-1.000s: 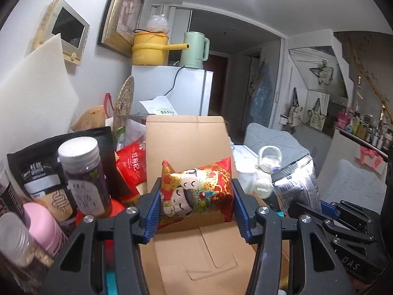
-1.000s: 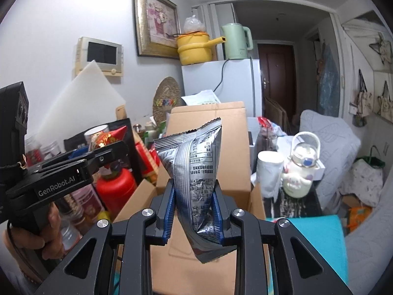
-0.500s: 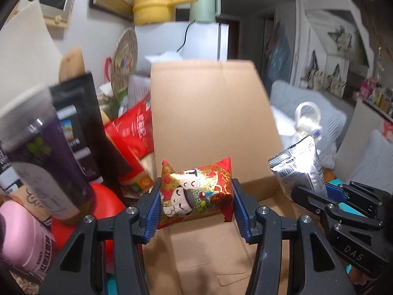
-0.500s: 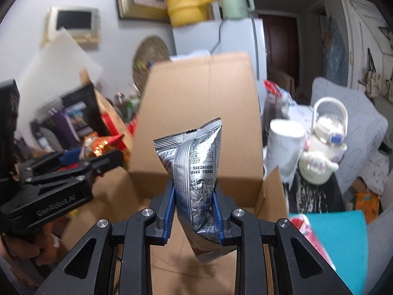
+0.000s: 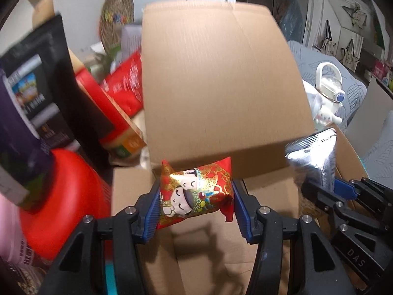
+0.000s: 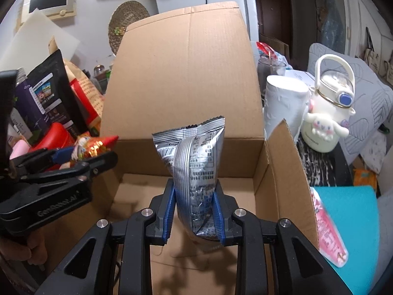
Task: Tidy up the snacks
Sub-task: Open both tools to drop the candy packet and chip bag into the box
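- Left gripper [image 5: 195,206] pinching a red packet [image 5: 195,193] sideways between its blue pads, over the open box [image 6: 181,78], near its left side.
- Right gripper [image 6: 194,215] clamped on a silver pouch [image 6: 192,172], upright, above the bare box floor; jaws easing apart, pads seemingly not yet off the foil.
- Risk: silver pouch sliding out early as the jaws loosen and landing on end or tipping against the right flap [image 6: 286,169].
- Risk: red packet gripped only across its puffy middle; could twist or pop free and fall outside the left wall, among the clutter there.
- Risk: both grippers close together over one box; fingers could knock each other or catch the tall rear flap on the way down.
- Count: two grippers, two held snacks, one box, nothing seen yet on its floor.
- Beside the box: one white cartoon kettle [image 6: 326,115], one red canister [image 5: 61,201], one black bag [image 6: 48,93]; other packets to the left too blurred to count.
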